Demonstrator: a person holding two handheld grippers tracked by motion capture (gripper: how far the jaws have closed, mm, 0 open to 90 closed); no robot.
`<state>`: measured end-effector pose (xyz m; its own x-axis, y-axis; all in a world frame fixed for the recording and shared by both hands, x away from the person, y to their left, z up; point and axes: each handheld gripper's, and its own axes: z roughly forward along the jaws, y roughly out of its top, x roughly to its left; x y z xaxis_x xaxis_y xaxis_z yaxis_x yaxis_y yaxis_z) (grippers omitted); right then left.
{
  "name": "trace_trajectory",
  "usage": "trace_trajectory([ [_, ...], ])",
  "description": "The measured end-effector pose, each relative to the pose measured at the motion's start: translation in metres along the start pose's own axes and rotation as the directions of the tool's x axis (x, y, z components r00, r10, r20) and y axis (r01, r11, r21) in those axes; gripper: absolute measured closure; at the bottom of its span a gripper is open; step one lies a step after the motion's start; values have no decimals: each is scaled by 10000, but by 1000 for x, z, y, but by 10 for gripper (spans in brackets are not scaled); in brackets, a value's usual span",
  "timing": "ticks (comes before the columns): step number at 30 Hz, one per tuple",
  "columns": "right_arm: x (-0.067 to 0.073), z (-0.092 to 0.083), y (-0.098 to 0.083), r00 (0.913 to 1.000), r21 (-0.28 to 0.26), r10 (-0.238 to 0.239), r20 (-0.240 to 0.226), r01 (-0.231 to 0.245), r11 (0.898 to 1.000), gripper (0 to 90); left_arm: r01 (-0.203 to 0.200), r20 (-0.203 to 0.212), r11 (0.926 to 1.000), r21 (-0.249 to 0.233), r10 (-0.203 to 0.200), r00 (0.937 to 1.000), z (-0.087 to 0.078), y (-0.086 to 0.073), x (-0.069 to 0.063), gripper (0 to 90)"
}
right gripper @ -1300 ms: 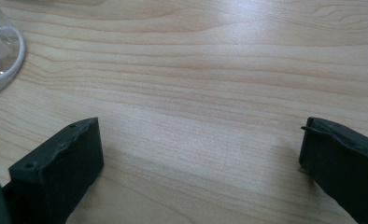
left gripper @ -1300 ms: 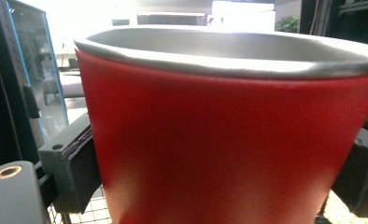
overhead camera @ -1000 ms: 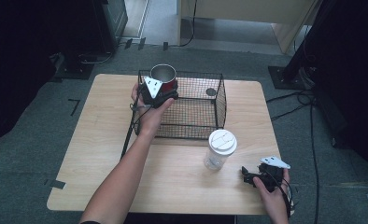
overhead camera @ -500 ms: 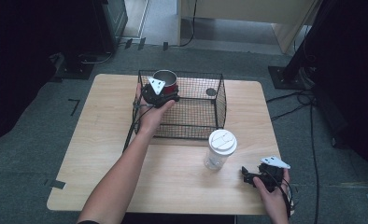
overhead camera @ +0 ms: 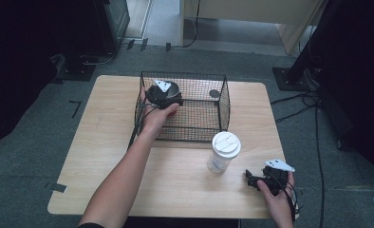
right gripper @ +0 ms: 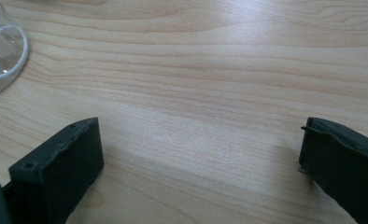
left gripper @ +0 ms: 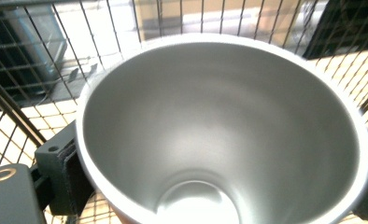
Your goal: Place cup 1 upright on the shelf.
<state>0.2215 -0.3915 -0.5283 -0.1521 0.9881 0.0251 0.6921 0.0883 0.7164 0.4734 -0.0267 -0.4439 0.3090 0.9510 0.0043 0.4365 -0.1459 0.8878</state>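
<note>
A steel cup with a wide, bare inside sits between the jaws of my left gripper, which is shut on it. The cup is at the back left corner of a black wire basket, low between its walls; whether it touches the floor I cannot tell. My right gripper rests open on the wooden table at the front right, nothing between its fingers. A clear plastic cup with a white lid stands upright just left of it.
A small dark round disc lies in the basket's back right part. The clear cup's base shows at the top left of the right gripper view. Cables trail on the floor to the right of the table.
My left gripper has carried the steel cup from above the basket's back left rim down and toward me, into the basket. The right gripper has stayed still.
</note>
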Motion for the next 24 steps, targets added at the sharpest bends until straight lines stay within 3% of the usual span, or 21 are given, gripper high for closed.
trace_trajectory([
  [9, 0, 0, 0, 10000, -2, -8, -10, 8, 10000, 0, 152, -70, 9998, 114, -151, 9999, -2, 1, -2, 56],
  [14, 0, 0, 0, 10000, -1, -11, -10, 11, 10000, 0, 393, 300, 9992, -67, -391, 9988, -4, 3, -3, 24],
  [24, 0, 0, 0, 10000, -5, -29, -28, 29, 10000, 0, -180, -9, 9998, -106, 180, 9998, -14, 4, -9, 27],
])
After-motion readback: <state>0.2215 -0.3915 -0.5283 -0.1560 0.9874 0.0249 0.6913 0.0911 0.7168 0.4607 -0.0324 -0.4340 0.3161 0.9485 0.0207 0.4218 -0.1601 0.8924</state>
